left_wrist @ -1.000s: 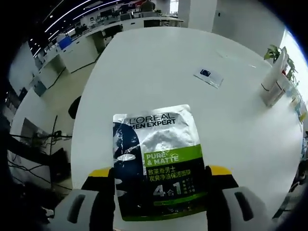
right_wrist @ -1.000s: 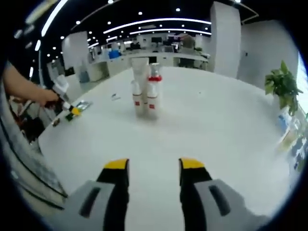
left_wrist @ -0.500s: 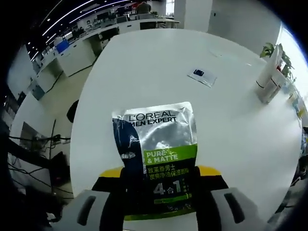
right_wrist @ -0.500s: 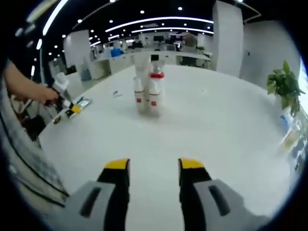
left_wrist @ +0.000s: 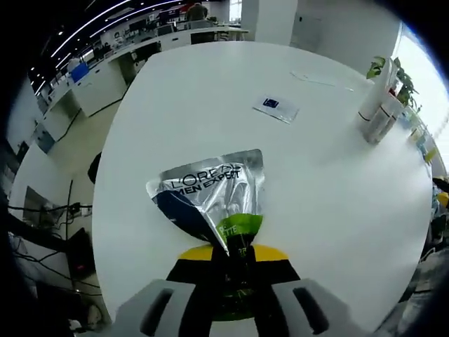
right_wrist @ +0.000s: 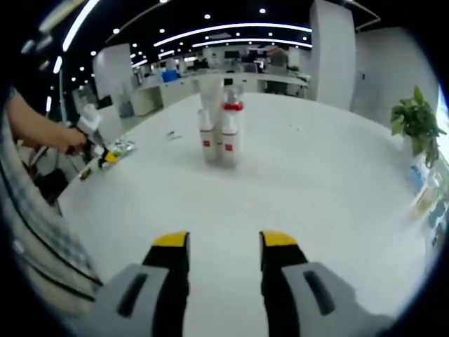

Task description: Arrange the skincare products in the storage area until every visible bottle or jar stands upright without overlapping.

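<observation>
Now a creased silver-and-green L'Oréal sachet point(left_wrist: 210, 200) pinched in the left gripper point(left_wrist: 228, 254), right gripper point(right_wrist: 217, 242) spread and unladen

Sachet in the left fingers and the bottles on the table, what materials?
Sachet: looks like metallised foil or plastic film, glossy; it creases and catches glare. Bottles: probably white plastic, fairly matte, one with a red cap; too small to be sure.

A crumpled silver, navy and green foil sachet point(left_wrist: 210, 203) lies at the white table's 6 o'clock edge, lower end pinched. White red-banded plastic bottles point(right_wrist: 219, 128) stand upright, touching, toward 12 o'clock.
</observation>
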A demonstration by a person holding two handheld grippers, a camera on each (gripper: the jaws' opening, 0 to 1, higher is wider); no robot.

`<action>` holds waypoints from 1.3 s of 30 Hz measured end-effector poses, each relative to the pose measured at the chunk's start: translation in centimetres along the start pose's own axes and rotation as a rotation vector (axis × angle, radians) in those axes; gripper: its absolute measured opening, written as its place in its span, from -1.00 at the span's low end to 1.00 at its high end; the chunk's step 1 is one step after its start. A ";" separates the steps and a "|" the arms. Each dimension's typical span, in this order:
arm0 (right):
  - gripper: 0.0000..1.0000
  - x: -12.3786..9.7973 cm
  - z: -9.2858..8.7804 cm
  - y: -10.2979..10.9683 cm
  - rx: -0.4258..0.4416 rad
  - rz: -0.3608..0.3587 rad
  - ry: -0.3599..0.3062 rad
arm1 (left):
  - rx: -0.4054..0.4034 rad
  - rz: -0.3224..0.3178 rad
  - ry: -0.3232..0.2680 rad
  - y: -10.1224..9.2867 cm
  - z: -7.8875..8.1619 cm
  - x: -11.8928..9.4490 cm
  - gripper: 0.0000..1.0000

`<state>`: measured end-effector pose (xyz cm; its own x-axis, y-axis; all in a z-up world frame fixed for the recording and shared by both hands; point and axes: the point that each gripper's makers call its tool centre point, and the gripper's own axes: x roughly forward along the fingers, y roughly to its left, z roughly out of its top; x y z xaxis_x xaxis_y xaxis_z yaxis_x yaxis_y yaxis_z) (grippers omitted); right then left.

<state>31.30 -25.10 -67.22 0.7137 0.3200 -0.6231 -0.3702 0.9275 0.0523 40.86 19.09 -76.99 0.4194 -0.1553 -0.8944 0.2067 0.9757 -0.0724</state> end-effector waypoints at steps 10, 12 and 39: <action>-0.24 0.6 0.7 0.8 0.011 0.039 -0.010 | -0.086 -0.151 -0.015 -4.0 -0.4 -1.7 -0.88; -0.24 0.8 1.3 1.3 0.020 0.059 -0.019 | -0.057 -0.200 -0.063 -6.1 0.6 -2.3 -0.89; -0.36 2.1 10.9 14.3 0.745 0.716 -0.093 | 0.231 -0.651 -0.207 -30.6 1.7 -12.7 -0.86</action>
<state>34.04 -9.05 -59.30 0.5262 0.8277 -0.1951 -0.2866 0.3886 0.8757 30.69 -9.02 -62.64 0.3019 -0.7425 -0.5980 0.6439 0.6213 -0.4464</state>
